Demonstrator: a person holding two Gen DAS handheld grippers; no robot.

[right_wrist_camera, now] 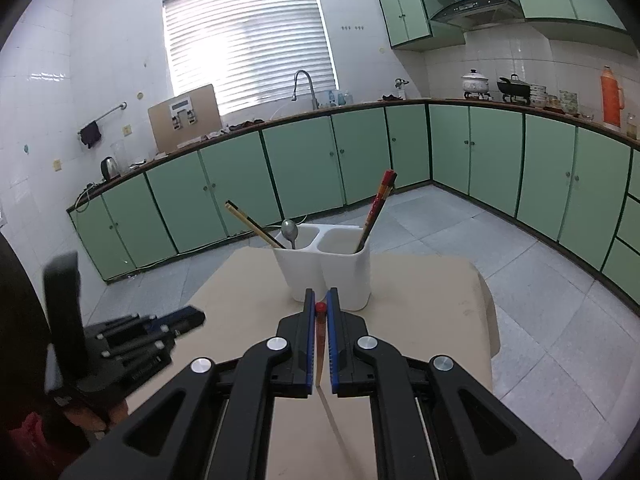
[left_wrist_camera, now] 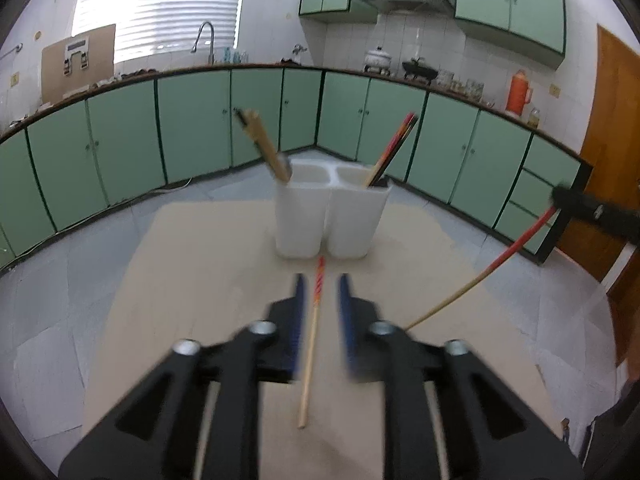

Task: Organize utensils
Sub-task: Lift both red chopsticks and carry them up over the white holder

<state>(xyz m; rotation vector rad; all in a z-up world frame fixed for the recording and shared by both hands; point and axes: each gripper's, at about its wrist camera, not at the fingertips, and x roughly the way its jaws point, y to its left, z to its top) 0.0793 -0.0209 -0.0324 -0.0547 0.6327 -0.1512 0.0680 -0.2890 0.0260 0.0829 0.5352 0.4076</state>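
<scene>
Green cabinets ring the beige surface (left_wrist_camera: 208, 264), where a white holder (left_wrist_camera: 331, 216) stands with chopsticks in both halves. Left gripper (left_wrist_camera: 320, 296) has its jaws apart around a loose chopstick (left_wrist_camera: 310, 352) lying there; right gripper (right_wrist_camera: 319, 308) clamps a red-tipped chopstick (right_wrist_camera: 319, 328).

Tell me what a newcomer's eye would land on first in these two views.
First, the white two-compartment holder at the middle of the tan table, with light chopsticks and a spoon in its left compartment and red chopsticks in its right. Next, the right tool shut on a red-ended chopstick just before the holder. Last, a patterned chopstick lying on the table between the left tool's parted blue pads.
</scene>
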